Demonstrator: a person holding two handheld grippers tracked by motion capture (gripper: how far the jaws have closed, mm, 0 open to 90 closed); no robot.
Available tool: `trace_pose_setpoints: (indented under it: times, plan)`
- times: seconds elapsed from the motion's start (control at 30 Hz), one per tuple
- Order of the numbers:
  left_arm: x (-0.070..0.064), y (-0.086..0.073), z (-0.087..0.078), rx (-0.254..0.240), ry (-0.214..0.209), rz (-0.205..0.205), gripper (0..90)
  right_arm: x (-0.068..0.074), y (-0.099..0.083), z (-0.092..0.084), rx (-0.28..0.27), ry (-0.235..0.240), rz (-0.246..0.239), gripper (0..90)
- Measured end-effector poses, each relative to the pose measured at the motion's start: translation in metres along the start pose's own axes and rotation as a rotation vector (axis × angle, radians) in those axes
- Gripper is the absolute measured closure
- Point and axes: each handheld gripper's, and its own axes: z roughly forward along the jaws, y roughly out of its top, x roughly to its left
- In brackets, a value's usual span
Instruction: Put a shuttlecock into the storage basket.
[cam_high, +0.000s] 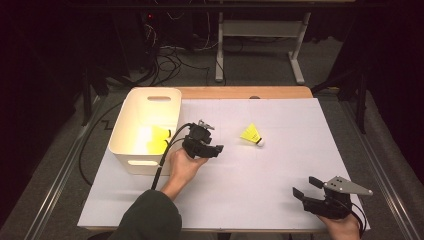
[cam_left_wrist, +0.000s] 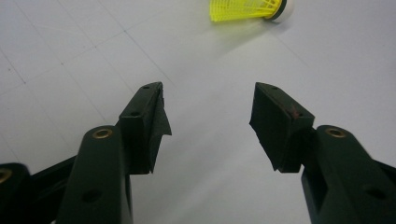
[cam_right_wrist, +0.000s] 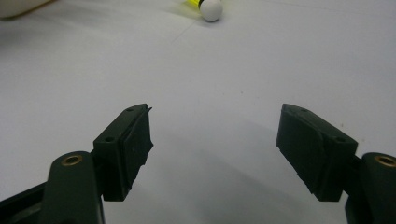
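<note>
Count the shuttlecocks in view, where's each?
2. One yellow shuttlecock lies on the white table sheet, ahead of the open left gripper. The other sits inside the white bin. The bin's near wall could hide more.

Dark room, grey floor (cam_high: 260, 70), cables (cam_high: 170, 60)

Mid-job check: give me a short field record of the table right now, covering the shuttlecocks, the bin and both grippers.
loose item: yellow plastic shuttlecock with white cork tip, lying on its side on the white table sheet
container: cream plastic bin with handle slots, at the sheet's left edge
bin contents: a second yellow shuttlecock inside
left gripper: jaws open, nothing between them, pointing towards the loose shuttlecock, apart from it
right gripper: jaws open, empty, near the sheet's front right corner
contact: neither gripper touches a shuttlecock
</note>
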Motion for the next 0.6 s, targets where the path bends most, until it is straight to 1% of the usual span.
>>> trace_pose_setpoints:
  times: [0.13,0.23,0.33,0.43,0.47,0.53,0.6]
  plan:
    - [0.000,-0.001,0.002,-0.006,0.005,-0.005,45.3,0.001,0.004,0.003,0.004,0.002,-0.017,27.1]
    - [-0.001,-0.001,0.004,-0.004,0.012,0.001,45.2,0.001,0.007,0.006,0.011,0.004,-0.033,27.2]
    - [-0.001,-0.001,0.006,-0.005,0.012,-0.003,45.3,0.002,0.013,0.009,0.006,0.009,-0.038,27.3]
    - [-0.001,-0.001,0.008,0.003,0.014,-0.002,46.3,0.002,0.018,0.012,0.003,0.016,-0.038,27.4]
    - [-0.001,-0.001,0.009,0.011,0.010,0.001,46.4,0.003,0.020,0.014,0.003,0.018,-0.039,27.4]
    - [-0.001,-0.002,0.010,0.010,0.005,-0.001,46.3,0.004,0.024,0.018,0.002,0.019,-0.045,27.4]
    - [-0.002,-0.002,0.013,0.032,0.001,0.007,46.3,0.006,0.027,0.023,0.001,0.022,-0.053,27.2]
